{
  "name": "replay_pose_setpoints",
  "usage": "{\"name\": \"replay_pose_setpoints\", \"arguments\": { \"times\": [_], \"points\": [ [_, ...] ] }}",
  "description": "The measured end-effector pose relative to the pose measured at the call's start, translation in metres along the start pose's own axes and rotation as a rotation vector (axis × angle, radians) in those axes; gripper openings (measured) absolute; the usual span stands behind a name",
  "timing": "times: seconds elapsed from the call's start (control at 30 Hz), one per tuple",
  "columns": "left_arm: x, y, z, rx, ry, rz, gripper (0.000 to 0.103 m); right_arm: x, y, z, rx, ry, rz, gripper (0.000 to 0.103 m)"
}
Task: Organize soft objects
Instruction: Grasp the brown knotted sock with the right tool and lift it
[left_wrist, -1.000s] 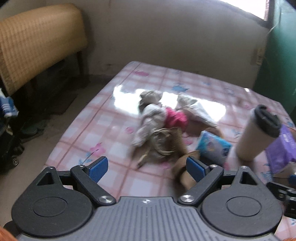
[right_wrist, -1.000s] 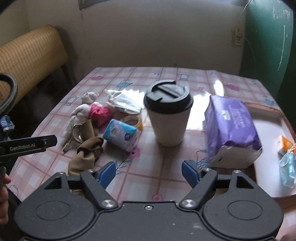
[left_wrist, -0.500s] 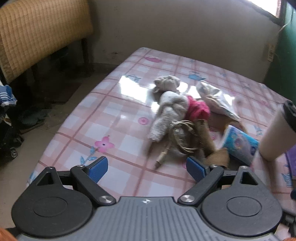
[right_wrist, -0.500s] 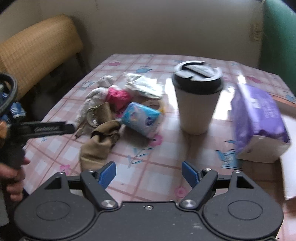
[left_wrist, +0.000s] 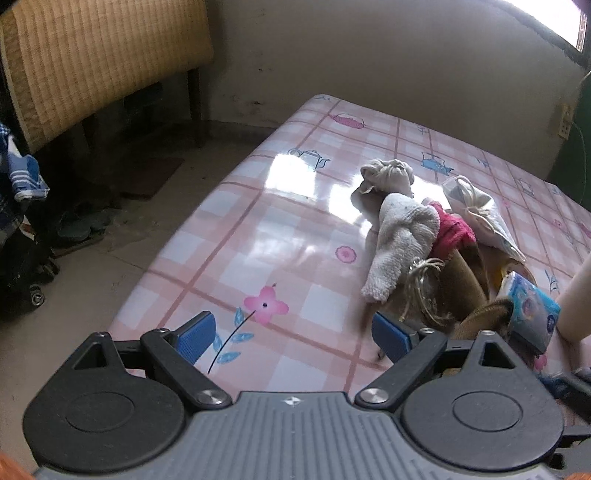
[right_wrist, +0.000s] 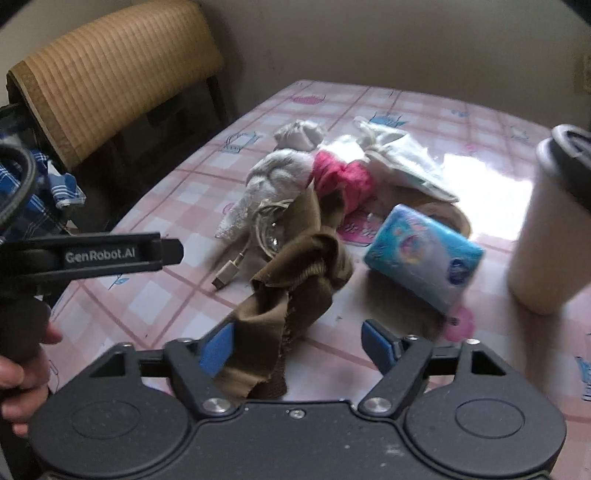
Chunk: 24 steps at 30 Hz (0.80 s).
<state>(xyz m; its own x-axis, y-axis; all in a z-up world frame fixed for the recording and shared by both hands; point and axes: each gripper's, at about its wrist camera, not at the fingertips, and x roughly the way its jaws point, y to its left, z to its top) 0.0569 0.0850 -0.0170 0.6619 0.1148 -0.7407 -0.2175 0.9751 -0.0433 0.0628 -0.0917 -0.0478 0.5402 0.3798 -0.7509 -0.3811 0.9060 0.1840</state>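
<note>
A pile of soft things lies on the pink checked table (left_wrist: 280, 236): a white sock (left_wrist: 399, 240), a red cloth (left_wrist: 450, 229), a cream knotted cloth (left_wrist: 388, 173), a white bag (left_wrist: 480, 218) and a brown cloth (right_wrist: 295, 280). My right gripper (right_wrist: 297, 347) is low over the brown cloth and its jaws are closing. The cloth's near end lies between them against the left pad, and the right pad stands clear. My left gripper (left_wrist: 291, 336) hangs open over bare table left of the pile, nothing between its fingers.
A blue tissue pack (right_wrist: 424, 254) and a lidded paper cup (right_wrist: 550, 229) stand right of the pile. A coiled cable with a plug (right_wrist: 236, 266) lies beside the brown cloth. A woven-backed chair (left_wrist: 92, 55) stands off the table's left edge. A hand (right_wrist: 22, 376) holds the left gripper.
My right gripper has dropped and moved left onto the brown cloth, and its jaws have narrowed around it. My left gripper has shifted left and lower over the table, still open.
</note>
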Motion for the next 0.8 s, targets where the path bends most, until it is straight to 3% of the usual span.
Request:
{"name": "replay_pose_setpoints", "arguments": {
  "times": [0.03, 0.13, 0.53, 0.63, 0.7, 0.77, 0.8],
  "points": [
    [0.002, -0.001, 0.003, -0.002, 0.000, -0.003, 0.094, 0.001, 0.000, -0.002, -0.008, 0.006, -0.012, 0.028],
    [0.013, -0.006, 0.016, -0.022, -0.009, -0.046, 0.094, -0.008, -0.009, -0.009, -0.011, -0.023, -0.027, 0.020],
    [0.082, -0.064, 0.061, 0.097, 0.019, -0.123, 0.097, -0.041, -0.042, -0.036, 0.010, -0.024, -0.065, 0.020],
    [0.095, -0.067, 0.065, 0.079, 0.033, -0.159, 0.096, -0.038, -0.043, -0.035, 0.018, -0.025, -0.063, 0.024],
    [0.097, -0.068, 0.066, 0.085, 0.019, -0.167, 0.096, -0.036, -0.045, -0.034, 0.027, -0.025, -0.059, 0.034],
    [0.100, -0.071, 0.067, 0.088, 0.009, -0.182, 0.093, -0.033, -0.045, -0.034, 0.031, -0.019, -0.069, 0.063],
    [0.101, -0.073, 0.066, 0.089, 0.004, -0.181, 0.093, -0.033, -0.044, -0.035, 0.031, -0.020, -0.067, 0.067]
  ]
}}
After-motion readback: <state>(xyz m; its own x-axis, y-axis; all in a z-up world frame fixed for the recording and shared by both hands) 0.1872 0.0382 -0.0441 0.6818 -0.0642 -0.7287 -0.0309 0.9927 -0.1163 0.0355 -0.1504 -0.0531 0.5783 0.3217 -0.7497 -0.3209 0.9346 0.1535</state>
